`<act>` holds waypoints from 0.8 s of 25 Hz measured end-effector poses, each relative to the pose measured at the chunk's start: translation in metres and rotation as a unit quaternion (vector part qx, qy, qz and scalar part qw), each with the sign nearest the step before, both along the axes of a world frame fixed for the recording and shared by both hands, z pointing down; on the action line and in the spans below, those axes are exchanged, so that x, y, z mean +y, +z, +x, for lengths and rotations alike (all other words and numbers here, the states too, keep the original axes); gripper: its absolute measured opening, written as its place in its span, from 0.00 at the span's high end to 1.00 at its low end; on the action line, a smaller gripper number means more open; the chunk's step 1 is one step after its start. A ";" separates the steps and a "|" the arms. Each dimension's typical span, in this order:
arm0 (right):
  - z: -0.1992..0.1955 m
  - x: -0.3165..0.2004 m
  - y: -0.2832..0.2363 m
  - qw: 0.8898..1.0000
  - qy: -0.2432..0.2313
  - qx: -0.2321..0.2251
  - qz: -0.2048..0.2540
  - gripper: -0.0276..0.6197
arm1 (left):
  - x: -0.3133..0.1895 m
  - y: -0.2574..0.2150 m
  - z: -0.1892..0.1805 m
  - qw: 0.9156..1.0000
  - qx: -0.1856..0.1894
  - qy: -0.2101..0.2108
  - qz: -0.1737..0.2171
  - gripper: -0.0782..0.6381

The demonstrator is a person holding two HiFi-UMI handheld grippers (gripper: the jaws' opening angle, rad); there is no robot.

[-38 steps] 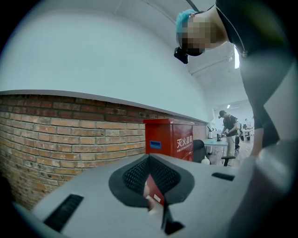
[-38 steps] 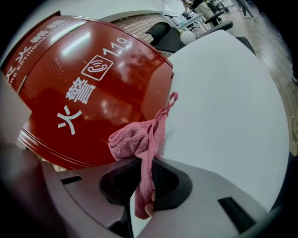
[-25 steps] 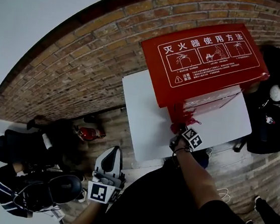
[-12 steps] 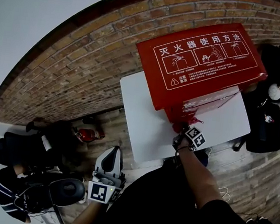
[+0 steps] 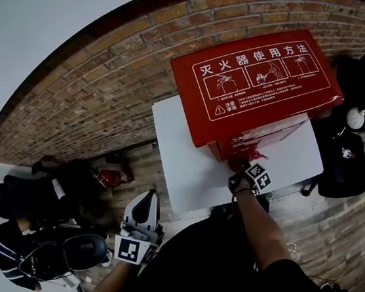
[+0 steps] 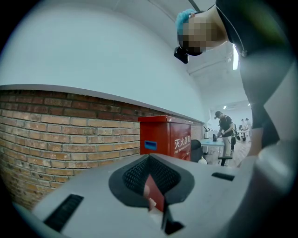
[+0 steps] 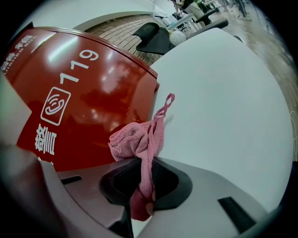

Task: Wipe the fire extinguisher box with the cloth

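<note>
The red fire extinguisher box (image 5: pixel 257 78) stands on a white table (image 5: pixel 181 155) against a brick wall, its lid printed with white diagrams. My right gripper (image 5: pixel 241 168) is shut on a pink cloth (image 5: pixel 240 161) at the foot of the box's front face. In the right gripper view the cloth (image 7: pixel 137 139) bunches up out of the gripper (image 7: pixel 144 179), right beside the glossy red face (image 7: pixel 84 102) marked 119. My left gripper (image 5: pixel 143 210) hangs low by my body, off the table, jaws together and holding nothing. Its own view shows that gripper (image 6: pixel 151 186) with the box (image 6: pixel 165 137) further off.
The brick wall (image 5: pixel 105 79) runs behind the table. Black chairs (image 5: pixel 349 162) stand to the right of it. Dark bags (image 5: pixel 32 189) and a small red object (image 5: pixel 113 175) lie on the floor at left. A person (image 6: pixel 226 128) stands far off at another table.
My right gripper and the cloth have shifted a little to the right along the bottom of the box's front. The left gripper has stayed where it was.
</note>
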State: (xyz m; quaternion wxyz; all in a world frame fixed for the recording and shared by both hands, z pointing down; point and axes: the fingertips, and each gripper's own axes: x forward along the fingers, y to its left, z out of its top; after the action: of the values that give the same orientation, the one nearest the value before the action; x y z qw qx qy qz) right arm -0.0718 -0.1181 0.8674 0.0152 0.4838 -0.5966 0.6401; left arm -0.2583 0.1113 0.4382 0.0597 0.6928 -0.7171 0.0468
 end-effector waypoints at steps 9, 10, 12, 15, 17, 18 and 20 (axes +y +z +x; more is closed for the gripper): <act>0.002 -0.002 -0.002 1.000 0.002 -0.026 -0.008 0.85 | -0.010 -0.003 0.007 1.000 -0.001 0.003 0.002 0.84; 0.003 -0.002 -0.004 0.999 0.003 -0.033 -0.008 0.85 | -0.010 -0.003 0.009 1.000 0.000 0.004 0.002 0.84; 0.003 -0.002 -0.009 0.999 0.008 -0.047 -0.005 0.85 | -0.012 -0.003 0.011 1.000 0.000 0.006 0.002 0.84; 0.004 -0.003 -0.018 0.998 0.015 -0.068 0.002 0.85 | -0.015 -0.003 0.016 1.000 0.001 0.010 0.003 0.84; 0.005 -0.003 -0.025 0.997 0.019 -0.080 0.007 0.85 | -0.017 -0.004 0.019 1.000 0.002 0.014 0.005 0.84; 0.005 -0.003 -0.029 0.996 0.021 -0.086 0.009 0.85 | -0.017 -0.004 0.021 1.000 0.003 0.016 0.007 0.84; 0.005 -0.003 -0.037 0.995 0.025 -0.099 0.012 0.85 | -0.019 -0.007 0.024 1.000 0.007 0.021 0.012 0.84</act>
State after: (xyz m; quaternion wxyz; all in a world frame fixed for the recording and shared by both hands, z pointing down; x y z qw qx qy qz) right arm -0.0669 -0.1212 0.8307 -0.0657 0.4328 -0.5908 0.6778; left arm -0.2347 0.0919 0.4316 0.0554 0.7087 -0.7025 0.0340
